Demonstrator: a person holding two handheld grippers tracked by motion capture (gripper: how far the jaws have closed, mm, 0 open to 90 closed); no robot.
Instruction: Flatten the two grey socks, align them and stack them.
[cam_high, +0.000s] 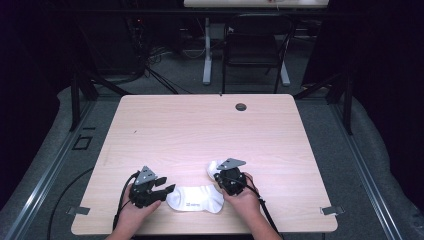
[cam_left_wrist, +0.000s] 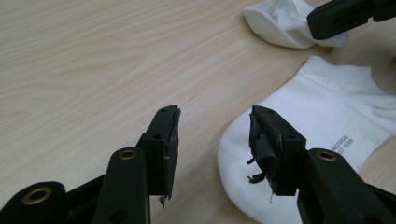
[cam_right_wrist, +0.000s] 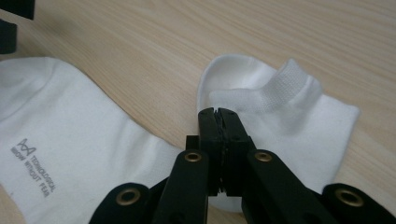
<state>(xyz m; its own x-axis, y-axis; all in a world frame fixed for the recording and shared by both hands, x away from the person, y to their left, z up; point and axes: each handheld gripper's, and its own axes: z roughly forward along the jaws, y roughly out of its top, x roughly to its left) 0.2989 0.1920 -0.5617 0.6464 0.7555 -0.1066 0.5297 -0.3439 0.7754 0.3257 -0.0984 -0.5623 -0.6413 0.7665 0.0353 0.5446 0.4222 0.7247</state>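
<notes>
Two white ankle socks lie near the table's front edge. The flat sock with grey print (cam_high: 195, 200) (cam_left_wrist: 327, 116) (cam_right_wrist: 70, 140) lies between my grippers. My left gripper (cam_high: 167, 189) (cam_left_wrist: 215, 121) is open just above the table, its jaws apart beside that sock's rounded toe, with nothing between them. The second sock (cam_high: 214, 166) (cam_left_wrist: 280, 21) (cam_right_wrist: 289, 107) is bunched, its ribbed cuff raised. My right gripper (cam_high: 220, 174) (cam_right_wrist: 218, 116) is shut on this sock's edge, and its jaw (cam_left_wrist: 345, 16) reaches in at the top right of the left gripper view.
The light wooden table (cam_high: 200, 130) has a round cable grommet (cam_high: 241, 106) near its far edge. Beyond the table stand a black chair (cam_high: 252, 47) and a white desk leg (cam_high: 206, 55). Both socks lie close to the front edge.
</notes>
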